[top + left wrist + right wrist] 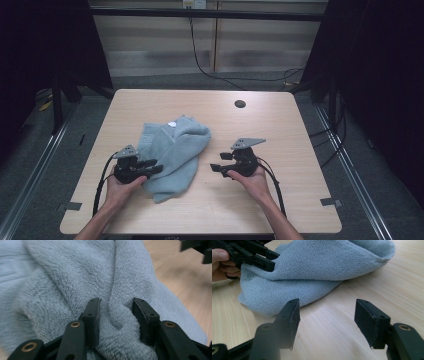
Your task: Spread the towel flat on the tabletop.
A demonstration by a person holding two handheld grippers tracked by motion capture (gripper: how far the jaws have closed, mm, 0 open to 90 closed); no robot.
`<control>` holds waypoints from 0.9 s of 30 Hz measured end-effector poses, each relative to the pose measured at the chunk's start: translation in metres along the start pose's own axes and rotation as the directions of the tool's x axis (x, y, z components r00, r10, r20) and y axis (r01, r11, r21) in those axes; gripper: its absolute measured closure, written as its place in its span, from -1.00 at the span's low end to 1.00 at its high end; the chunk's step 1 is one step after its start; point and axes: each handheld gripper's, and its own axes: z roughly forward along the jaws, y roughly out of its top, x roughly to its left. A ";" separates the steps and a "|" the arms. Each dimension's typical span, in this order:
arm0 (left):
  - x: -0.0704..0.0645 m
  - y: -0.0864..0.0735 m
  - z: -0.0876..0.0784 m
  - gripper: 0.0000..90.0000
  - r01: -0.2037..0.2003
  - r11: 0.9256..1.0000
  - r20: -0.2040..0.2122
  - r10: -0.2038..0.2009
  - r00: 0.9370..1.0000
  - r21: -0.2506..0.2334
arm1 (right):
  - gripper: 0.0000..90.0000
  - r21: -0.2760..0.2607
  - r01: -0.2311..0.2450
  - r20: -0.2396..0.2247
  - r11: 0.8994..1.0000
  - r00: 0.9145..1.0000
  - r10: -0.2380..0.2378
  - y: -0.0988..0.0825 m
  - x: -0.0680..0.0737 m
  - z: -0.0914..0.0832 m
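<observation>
Towel (172,152) pale blue-grey, plain fleecy pile, small white tag (172,124) at its far edge. Tabletop (280,130) light wood grain with one dark round hole (240,104). Both grippers black, brass-coloured rivets, grey top plates. Floor dark grey.

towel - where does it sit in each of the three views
High view: the grey-blue towel lies crumpled left of the table's middle.
Left gripper view: the towel covers most of the picture, a fold of it between that gripper's jaws.
Right gripper view: the towel lies across the top, beyond open jaws.
Shared landmark: the left gripper at the towel's edge, also seen top left in the right gripper view.
</observation>
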 end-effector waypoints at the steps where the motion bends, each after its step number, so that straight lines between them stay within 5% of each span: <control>1: -0.001 0.001 0.000 0.29 0.006 1.000 0.004 -0.006 1.000 0.011 | -0.20 0.002 -0.002 -0.002 1.000 1.000 0.002 0.000 0.000 0.002; 12: -0.011 0.000 0.004 0.42 -0.041 0.998 0.002 0.041 0.999 0.046 | -0.34 -0.013 0.010 0.018 1.000 1.000 -0.009 0.018 -0.009 0.022; 17: -0.008 0.001 0.004 0.42 -0.032 0.999 0.015 0.032 0.999 0.044 | -0.46 0.004 0.007 0.023 1.000 1.000 -0.007 0.037 -0.029 0.048; 23: -0.006 0.000 0.004 0.42 -0.048 0.998 0.025 0.047 0.999 0.039 | -0.52 -0.001 -0.006 -0.014 1.000 1.000 0.006 0.051 -0.035 0.086; 27: -0.005 0.000 0.004 0.42 -0.049 0.998 0.028 0.048 0.998 0.038 | -0.25 0.078 -0.012 -0.034 0.997 0.999 0.015 0.039 -0.028 0.116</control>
